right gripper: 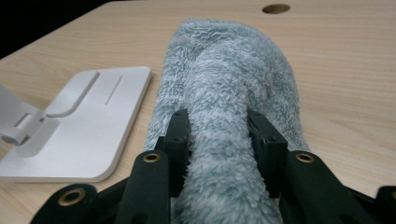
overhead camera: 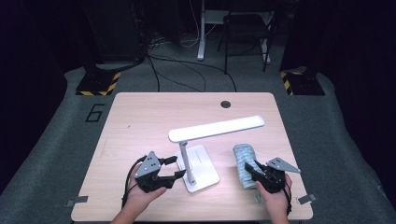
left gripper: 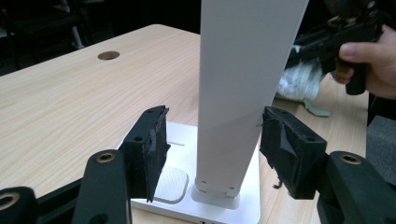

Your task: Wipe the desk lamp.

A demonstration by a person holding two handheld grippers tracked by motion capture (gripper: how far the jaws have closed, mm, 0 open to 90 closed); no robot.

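Note:
A white desk lamp (overhead camera: 200,164) stands mid-table, its long head (overhead camera: 217,128) reaching right. My left gripper (overhead camera: 172,167) is open at the lamp's left. In the left gripper view its jaws straddle the upright post (left gripper: 238,93) just above the base (left gripper: 177,186), the right pad (left gripper: 289,149) close against the post. A rolled blue-grey fluffy cloth (overhead camera: 243,159) lies right of the lamp. My right gripper (overhead camera: 254,170) is shut on the cloth's near end. In the right gripper view the gripper (right gripper: 219,140) pinches a raised fold of the cloth (right gripper: 224,79).
A round cable hole (overhead camera: 225,104) sits at the table's far edge. The lamp base (right gripper: 93,126) lies just left of the cloth. Beyond the table stand a chair (overhead camera: 245,28), floor cables and two yellow-black striped stands (overhead camera: 98,84).

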